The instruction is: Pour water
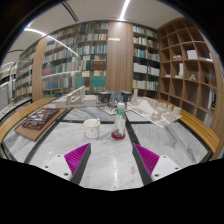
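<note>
A clear water bottle (119, 119) with a green cap and pale label stands upright on a round red coaster (118, 135) on the white marble table (110, 165). A white cup (92, 128) stands just left of the bottle, a small gap apart. My gripper (112, 158) is open, its two magenta pads (77, 155) spread wide near the table's front. Nothing is between the fingers. The bottle and cup stand beyond the fingertips, roughly centred ahead of them.
A dark tray with items (40, 121) lies at the left of the table. White objects (155, 110) are piled at the right rear. Bookshelves (80, 55) line the back wall, and a wooden cubby shelf (190, 60) stands at the right. Dark strips cross the tabletop.
</note>
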